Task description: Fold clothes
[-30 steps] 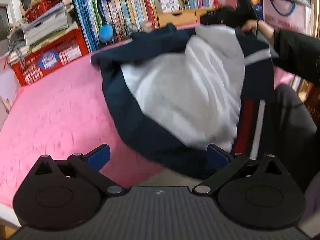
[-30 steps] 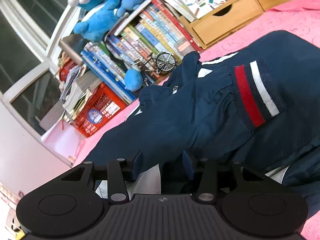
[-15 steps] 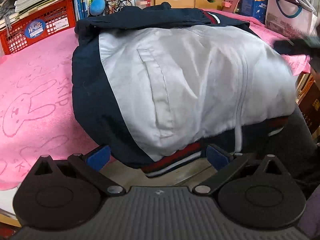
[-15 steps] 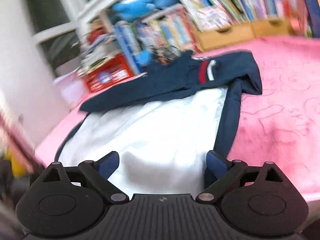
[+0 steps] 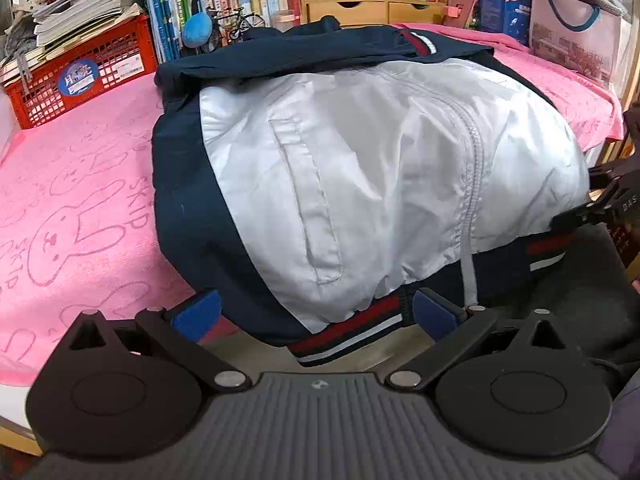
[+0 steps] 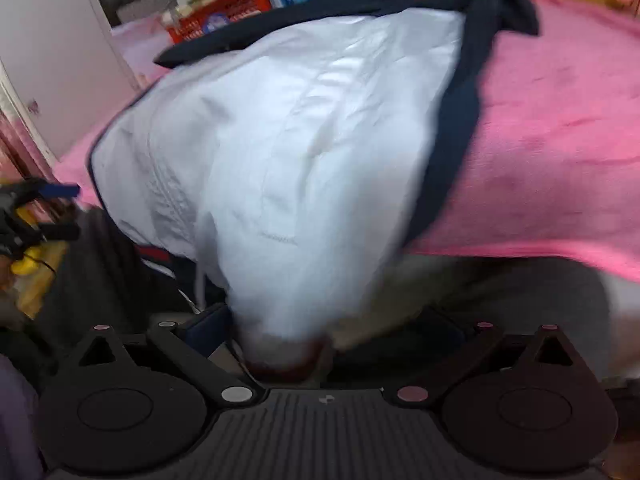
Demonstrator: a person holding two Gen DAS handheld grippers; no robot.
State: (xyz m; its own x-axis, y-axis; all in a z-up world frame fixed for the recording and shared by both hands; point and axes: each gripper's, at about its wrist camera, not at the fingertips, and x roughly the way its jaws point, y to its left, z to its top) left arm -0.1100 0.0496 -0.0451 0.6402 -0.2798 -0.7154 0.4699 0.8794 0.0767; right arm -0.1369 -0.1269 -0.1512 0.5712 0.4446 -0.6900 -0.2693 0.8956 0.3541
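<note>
The jacket (image 5: 360,168) lies spread on the pink towel (image 5: 80,200) that covers the tabletop, white lining up, navy shell showing round the edges and a sleeve thrown across its far side. Its striped hem (image 5: 352,328) hangs over the near edge.

The left tool (image 5: 316,312) stands wide, its pads either side of that hem without pressing it. The right tool (image 6: 332,332), blurred, is also wide, the hem's other end between its pads.

The cloth looks light, limp and slick: the lining will likely slide and balloon. The ribbed hem seems thicker and grippier, so pinching it at both corners is the surest hold.
</note>
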